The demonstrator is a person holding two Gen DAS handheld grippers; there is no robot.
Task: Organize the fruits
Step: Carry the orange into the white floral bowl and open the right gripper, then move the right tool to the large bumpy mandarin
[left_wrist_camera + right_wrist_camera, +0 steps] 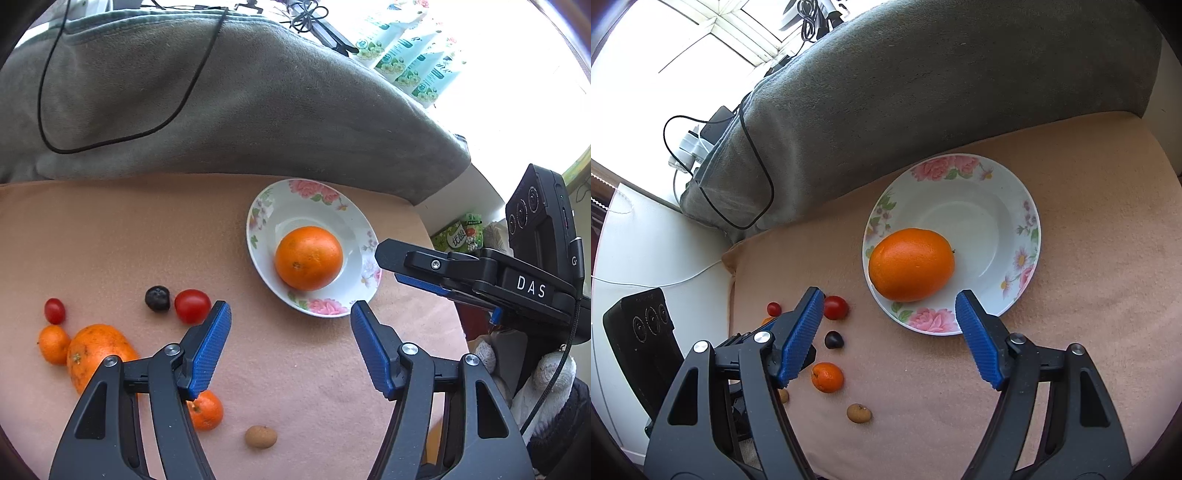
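A big orange (308, 257) (911, 269) lies in a white floral plate (317, 192) (960, 166) on a peach cloth. Left of the plate lie two cherry tomatoes (192, 305) (54, 311), a dark round fruit (157, 298), a long orange fruit (94, 350), two mandarins (53, 343) (207, 410) and a brown longan (260, 436). My left gripper (290, 308) hangs open over the cloth just short of the plate, nothing between its pads. My right gripper (889, 299) is open too, its fingertips framing the plate's near rim, apart from the orange.
A grey blanket (221, 103) with a black cable (110, 140) rises behind the cloth. Packets (406, 48) stand at the far right by the window. A gloved hand (546, 376) holds the right gripper. In the right wrist view the cloth's left edge (733, 280) meets a white surface.
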